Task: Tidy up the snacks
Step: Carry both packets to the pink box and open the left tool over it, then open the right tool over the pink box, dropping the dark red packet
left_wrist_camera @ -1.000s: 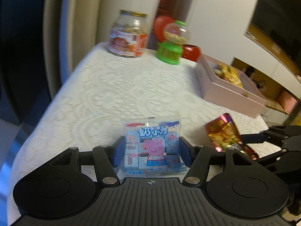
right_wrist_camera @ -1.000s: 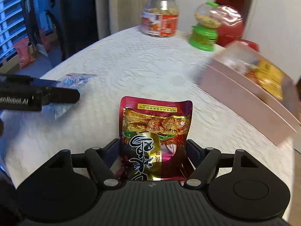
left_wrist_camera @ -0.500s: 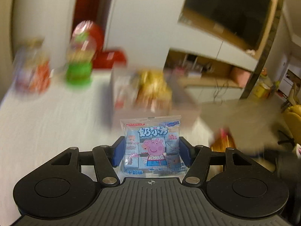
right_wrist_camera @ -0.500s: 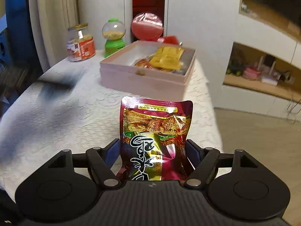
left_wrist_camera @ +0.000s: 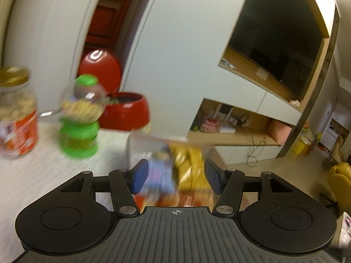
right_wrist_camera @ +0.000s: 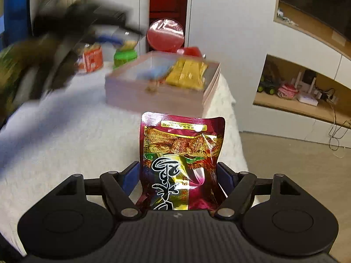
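My left gripper [left_wrist_camera: 175, 176] is open above the pink box [left_wrist_camera: 140, 140]. The blue Peppa Pig packet [left_wrist_camera: 159, 175] is blurred below it, lying in the box beside a yellow packet [left_wrist_camera: 190, 164]. My right gripper [right_wrist_camera: 178, 178] is shut on a dark red and gold snack pouch [right_wrist_camera: 182, 160], held upright above the table's near right edge. In the right wrist view the pink box [right_wrist_camera: 153, 97] stands ahead with the blue packet [right_wrist_camera: 153, 72] and yellow packet [right_wrist_camera: 186, 73] inside. The left gripper [right_wrist_camera: 76, 22] is a dark blur at upper left.
A glass jar with an orange label [left_wrist_camera: 15, 114], a green gumball dispenser [left_wrist_camera: 80, 118] and a red bowl with its lid up [left_wrist_camera: 126, 114] stand at the table's far end. A white lace cloth [right_wrist_camera: 65, 131] covers the table. The floor [right_wrist_camera: 296, 175] lies to the right.
My left gripper moved over the pink box, opened and let go of the blue packet, which now lies in the box. My right gripper still holds the red pouch and has drawn slightly closer.
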Available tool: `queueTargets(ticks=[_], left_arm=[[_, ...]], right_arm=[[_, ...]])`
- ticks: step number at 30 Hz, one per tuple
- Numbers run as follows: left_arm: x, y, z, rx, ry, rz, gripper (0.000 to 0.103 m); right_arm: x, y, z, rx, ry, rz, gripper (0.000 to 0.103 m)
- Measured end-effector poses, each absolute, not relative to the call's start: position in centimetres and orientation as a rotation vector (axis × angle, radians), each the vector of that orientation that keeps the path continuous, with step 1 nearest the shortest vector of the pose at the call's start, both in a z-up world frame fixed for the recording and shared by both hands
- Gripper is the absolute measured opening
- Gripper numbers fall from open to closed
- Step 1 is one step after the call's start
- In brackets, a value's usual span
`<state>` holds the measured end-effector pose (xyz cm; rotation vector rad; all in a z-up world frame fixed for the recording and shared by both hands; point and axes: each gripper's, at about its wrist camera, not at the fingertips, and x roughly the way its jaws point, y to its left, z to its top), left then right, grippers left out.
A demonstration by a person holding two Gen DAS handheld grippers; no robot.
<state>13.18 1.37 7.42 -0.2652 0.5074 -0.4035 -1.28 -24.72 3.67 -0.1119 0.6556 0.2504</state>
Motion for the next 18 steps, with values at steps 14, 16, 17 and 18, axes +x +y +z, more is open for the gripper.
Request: queueTargets(ticks=[14, 16, 17, 18], left_arm=[[7.7, 6.3, 2.6, -0.250, 0.645, -0.351, 0.062], [6.9, 6.7, 1.7, -0.228, 0.669, -0.325, 0.062], [6.5, 6.8, 1.4, -0.221, 0.675, -0.316, 0.062], [5.7, 6.8, 1.0, -0.211, 0.680, -0.307, 0.062]], right_arm=[[17.7, -18.2, 11.6, -0.138, 0.634, 0.215, 0.089], [16.9, -18.6, 10.7, -0.104, 0.650, 0.220, 0.089], [15.9, -18.9, 10.0, -0.080, 0.664, 0.221, 0.089], [14.6, -19.2, 9.2, -0.069, 0.670, 0.227, 0.089]])
